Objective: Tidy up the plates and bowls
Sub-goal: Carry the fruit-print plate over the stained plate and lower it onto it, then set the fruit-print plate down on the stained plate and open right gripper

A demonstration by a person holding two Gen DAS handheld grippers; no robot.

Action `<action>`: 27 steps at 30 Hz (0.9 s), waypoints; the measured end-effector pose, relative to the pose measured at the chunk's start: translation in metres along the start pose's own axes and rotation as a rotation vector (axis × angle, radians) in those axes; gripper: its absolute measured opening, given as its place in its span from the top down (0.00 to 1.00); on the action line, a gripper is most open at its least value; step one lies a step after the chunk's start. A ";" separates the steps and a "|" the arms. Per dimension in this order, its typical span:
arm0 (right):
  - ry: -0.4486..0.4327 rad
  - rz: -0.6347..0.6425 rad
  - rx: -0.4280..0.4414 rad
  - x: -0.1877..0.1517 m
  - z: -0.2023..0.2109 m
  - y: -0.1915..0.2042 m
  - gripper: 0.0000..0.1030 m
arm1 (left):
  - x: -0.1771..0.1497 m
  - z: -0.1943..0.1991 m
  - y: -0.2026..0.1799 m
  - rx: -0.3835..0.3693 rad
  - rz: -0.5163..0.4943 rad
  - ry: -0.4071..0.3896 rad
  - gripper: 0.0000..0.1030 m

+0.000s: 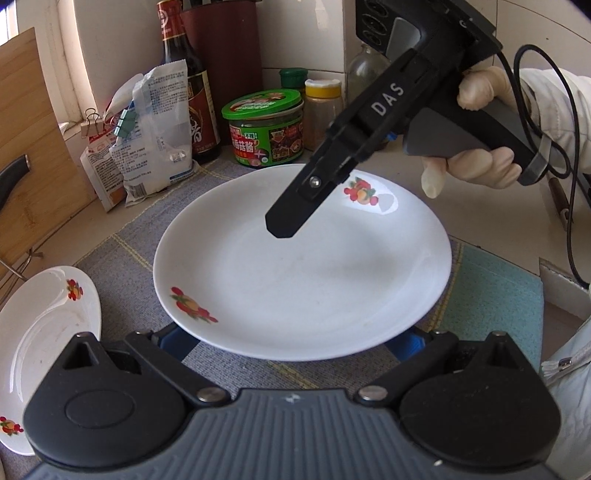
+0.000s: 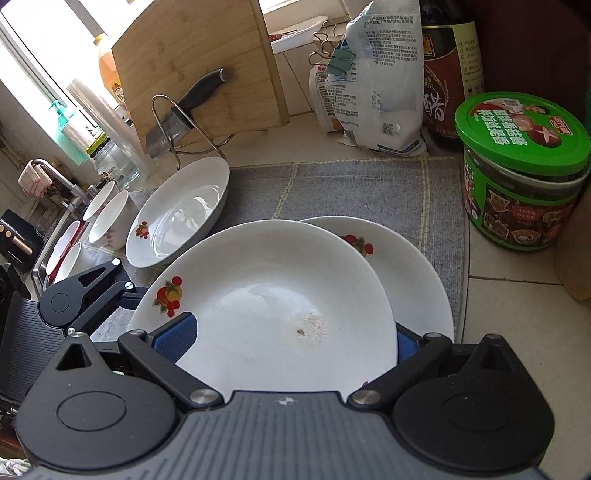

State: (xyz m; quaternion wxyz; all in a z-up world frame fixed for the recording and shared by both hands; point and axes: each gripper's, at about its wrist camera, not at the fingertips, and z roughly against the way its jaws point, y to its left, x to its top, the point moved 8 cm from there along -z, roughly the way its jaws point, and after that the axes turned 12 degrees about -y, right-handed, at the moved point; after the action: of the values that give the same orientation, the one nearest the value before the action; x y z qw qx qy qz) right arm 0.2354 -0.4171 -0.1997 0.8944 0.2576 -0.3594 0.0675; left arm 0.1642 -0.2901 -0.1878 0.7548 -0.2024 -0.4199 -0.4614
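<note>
We see left gripper (image 1: 291, 341) jaws spread round plate (image 1: 303, 266); right gripper (image 2: 286, 341) jaws pinching 2nd plate (image 2: 280, 295). Green-lid jar (image 2: 521, 177) & sauce bottle (image 2: 452, 70) crowd mat (image 2: 351, 188).

Tiled wall (image 1: 303, 33), sunlit window (image 2: 33, 48), beige counter (image 2: 517, 314) w/ grey mat (image 2: 351, 192).

Tiled counter (image 2: 509, 317) carries a grey mat (image 2: 351, 192); at its back edge stand a green-lidded jar (image 2: 517, 184), sauce bottle (image 2: 452, 74), clipped bag (image 2: 380, 92) and cutting board (image 2: 199, 66).
</note>
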 end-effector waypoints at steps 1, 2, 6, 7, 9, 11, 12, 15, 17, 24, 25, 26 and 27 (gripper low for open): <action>0.002 -0.004 0.000 0.000 -0.001 -0.001 0.00 | 0.000 -0.001 0.001 0.000 -0.001 0.004 0.01; 0.002 -0.005 -0.001 0.000 -0.001 -0.002 0.00 | 0.000 -0.003 0.002 0.000 -0.001 0.009 0.01; -0.002 -0.005 -0.004 0.002 -0.001 -0.003 0.00 | 0.000 -0.008 0.003 -0.004 0.003 0.027 0.01; 0.000 -0.005 -0.005 0.002 -0.001 -0.003 0.00 | 0.000 -0.009 0.004 -0.010 0.006 0.031 0.01; 0.005 -0.007 -0.006 0.001 -0.001 -0.005 0.00 | 0.000 -0.010 0.003 -0.016 0.003 0.036 0.01; 0.008 -0.010 -0.008 -0.001 -0.001 -0.006 0.00 | 0.001 -0.011 0.003 -0.019 -0.005 0.045 0.01; 0.009 -0.015 -0.009 -0.002 -0.001 -0.007 0.00 | 0.001 -0.012 0.003 -0.021 -0.009 0.048 0.01; 0.006 -0.024 -0.007 -0.002 0.000 -0.009 0.00 | 0.001 -0.014 0.003 -0.029 -0.009 0.056 0.01; 0.005 -0.028 -0.005 -0.002 0.001 -0.010 0.00 | 0.000 -0.014 0.003 -0.033 -0.010 0.058 0.01; 0.005 -0.030 -0.006 -0.002 0.004 -0.010 0.00 | 0.000 -0.017 0.005 -0.050 -0.001 0.074 0.01; 0.005 -0.033 -0.006 -0.002 0.004 -0.010 0.00 | -0.001 -0.017 0.006 -0.052 0.000 0.074 0.01; 0.003 -0.034 -0.006 -0.001 0.005 -0.011 0.00 | -0.001 -0.017 0.006 -0.053 0.000 0.075 0.01; 0.002 -0.034 -0.007 -0.001 0.006 -0.011 0.00 | 0.000 -0.018 0.006 -0.053 -0.001 0.075 0.01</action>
State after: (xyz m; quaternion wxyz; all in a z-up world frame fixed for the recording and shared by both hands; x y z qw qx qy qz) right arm 0.2343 -0.4292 -0.2018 0.8968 0.2605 -0.3540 0.0511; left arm 0.1770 -0.2992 -0.1977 0.7640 -0.2048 -0.3790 -0.4803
